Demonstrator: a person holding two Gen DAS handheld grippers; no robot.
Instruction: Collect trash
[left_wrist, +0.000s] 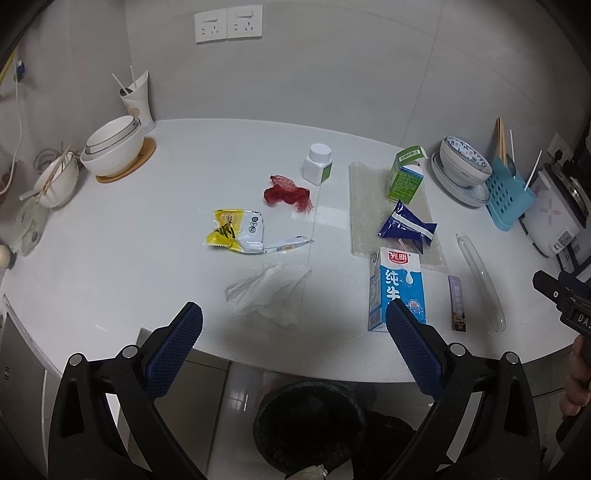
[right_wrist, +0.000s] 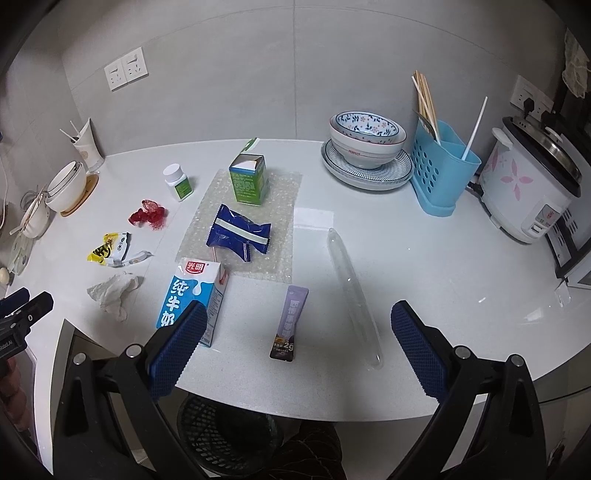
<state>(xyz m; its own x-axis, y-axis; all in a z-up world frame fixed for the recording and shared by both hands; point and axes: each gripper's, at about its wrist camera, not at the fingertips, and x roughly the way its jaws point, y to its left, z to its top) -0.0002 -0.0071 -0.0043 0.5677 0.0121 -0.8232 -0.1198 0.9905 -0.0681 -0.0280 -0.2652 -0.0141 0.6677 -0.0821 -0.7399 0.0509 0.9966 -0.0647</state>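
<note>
Trash lies on the white counter (left_wrist: 147, 229): a crumpled tissue (left_wrist: 267, 291), a yellow-white wrapper (left_wrist: 236, 236), red netting (left_wrist: 286, 194), a blue milk carton (left_wrist: 399, 288), a blue wrapper (left_wrist: 406, 227), a purple sachet (left_wrist: 457, 301), a clear plastic tube (left_wrist: 480, 277), a green carton (left_wrist: 404, 179) and a white bottle (left_wrist: 318, 164). My left gripper (left_wrist: 293, 314) is open and empty above the front edge, near the tissue. My right gripper (right_wrist: 299, 314) is open and empty, over the sachet (right_wrist: 290, 321); the milk carton (right_wrist: 195, 295) lies beside its left finger. A black mesh bin (left_wrist: 310, 424) stands below the counter.
Bubble wrap (right_wrist: 247, 225) lies under the green carton and blue wrapper. White bowls (left_wrist: 114, 146) and a cup (left_wrist: 137, 98) stand at back left. Patterned bowls on a plate (right_wrist: 367, 147), a blue utensil holder (right_wrist: 443, 170) and a rice cooker (right_wrist: 532, 181) stand at the right.
</note>
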